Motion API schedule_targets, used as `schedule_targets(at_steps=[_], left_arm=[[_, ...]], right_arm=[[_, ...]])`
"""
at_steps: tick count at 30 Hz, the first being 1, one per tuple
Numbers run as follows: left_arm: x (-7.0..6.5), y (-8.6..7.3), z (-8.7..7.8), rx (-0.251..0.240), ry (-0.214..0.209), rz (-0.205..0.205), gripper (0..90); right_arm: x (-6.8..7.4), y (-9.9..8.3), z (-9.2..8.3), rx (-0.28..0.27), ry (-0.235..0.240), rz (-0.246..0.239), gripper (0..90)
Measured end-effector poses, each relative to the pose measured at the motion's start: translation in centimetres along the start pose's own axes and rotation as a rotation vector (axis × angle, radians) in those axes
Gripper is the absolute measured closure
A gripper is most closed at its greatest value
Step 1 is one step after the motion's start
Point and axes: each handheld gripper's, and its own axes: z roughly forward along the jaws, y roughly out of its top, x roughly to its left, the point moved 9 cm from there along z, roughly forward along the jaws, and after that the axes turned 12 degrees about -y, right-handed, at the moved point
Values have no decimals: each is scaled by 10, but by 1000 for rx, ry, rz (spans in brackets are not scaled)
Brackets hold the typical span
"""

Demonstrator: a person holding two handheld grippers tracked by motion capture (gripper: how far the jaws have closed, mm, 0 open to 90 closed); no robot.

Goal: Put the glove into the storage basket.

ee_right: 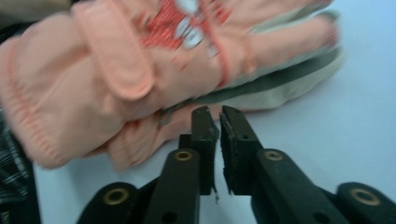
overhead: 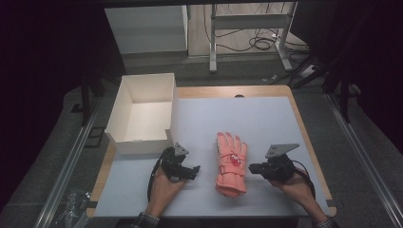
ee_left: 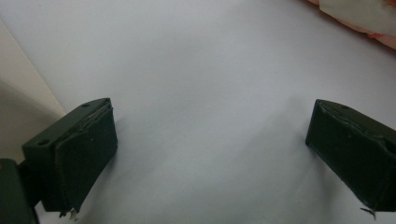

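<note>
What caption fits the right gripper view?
Shut right claw pointing at a pink glove lying on the table.

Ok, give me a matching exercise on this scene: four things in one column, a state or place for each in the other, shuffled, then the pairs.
Things:
1. left gripper
2. right gripper
3. pink glove
4. white cardboard box

States or places:
A. lies flat between the two grippers
B. jaws wide apart, over bare mat
C. sits open at the table's far left corner
D. jaws nearly together, beside the glove

Pairs: 1-B, 2-D, 3-A, 4-C
</note>
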Motion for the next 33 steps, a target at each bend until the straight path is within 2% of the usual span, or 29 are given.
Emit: schedule_targets(at_steps=[8, 12, 22, 24, 27, 33], left_arm=[[0, 0, 0, 1, 1, 1, 22], [0, 0, 0, 0, 1, 0, 22], [0, 0, 0, 2, -1, 0, 23], [0, 0, -1, 7, -10, 12, 27], [1, -3, -6, 21, -26, 23, 49], [6, -9, -20, 21, -12, 24, 50]], right_arm=[[24, -23, 5, 6, 56, 13, 861], [33, -29, 8, 10, 76, 11, 860], [45, -24, 21, -1, 90, -3, 857], [47, -23, 23, -3, 92, -3, 852], [50, -20, 26, -10, 98, -4, 851], [59, -13, 35, -19, 96, -12, 847]])
